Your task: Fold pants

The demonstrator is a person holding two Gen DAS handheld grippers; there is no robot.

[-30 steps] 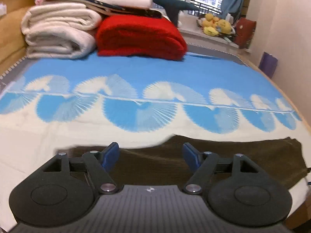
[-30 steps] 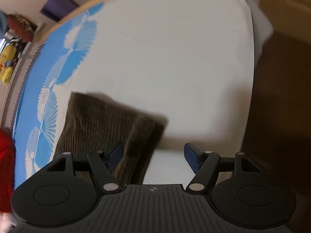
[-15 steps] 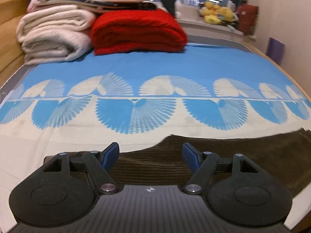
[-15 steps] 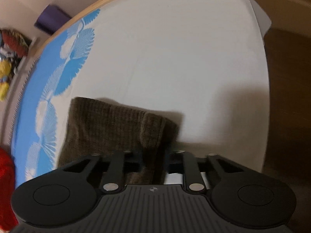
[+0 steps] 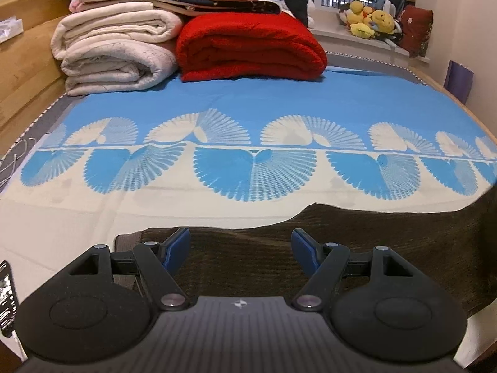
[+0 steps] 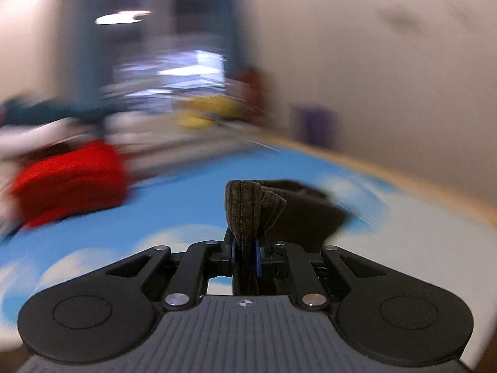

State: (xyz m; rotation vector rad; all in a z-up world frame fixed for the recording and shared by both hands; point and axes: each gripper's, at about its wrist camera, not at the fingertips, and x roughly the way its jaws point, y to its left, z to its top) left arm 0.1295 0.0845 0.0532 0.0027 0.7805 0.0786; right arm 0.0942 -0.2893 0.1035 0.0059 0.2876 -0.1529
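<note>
Dark brown corduroy pants [image 5: 326, 242] lie along the near edge of a bed, stretched across its white part from left to right. Their far edge rises toward the right of the left wrist view and runs out of the picture there. The left tool [image 5: 241, 250] hangs over the pants with its blue-padded fingers [image 5: 177, 248] spread wide apart, nothing between them, the cloth lying below.

In the right wrist view, a bunched end of the same pants [image 6: 248, 214] stands up between the right tool [image 6: 244, 256], whose pads are pressed together on the cloth. The surroundings there are smeared by blur.

Beyond the pants, the bedspread [image 5: 248, 108] is bare, white then blue with fan patterns. At the head of the bed sit a folded red blanket [image 5: 251, 46] and, touching it on the left, stacked cream blankets [image 5: 115, 49]. A wooden bed frame [image 5: 28, 62] borders the left side, a wall the right.
</note>
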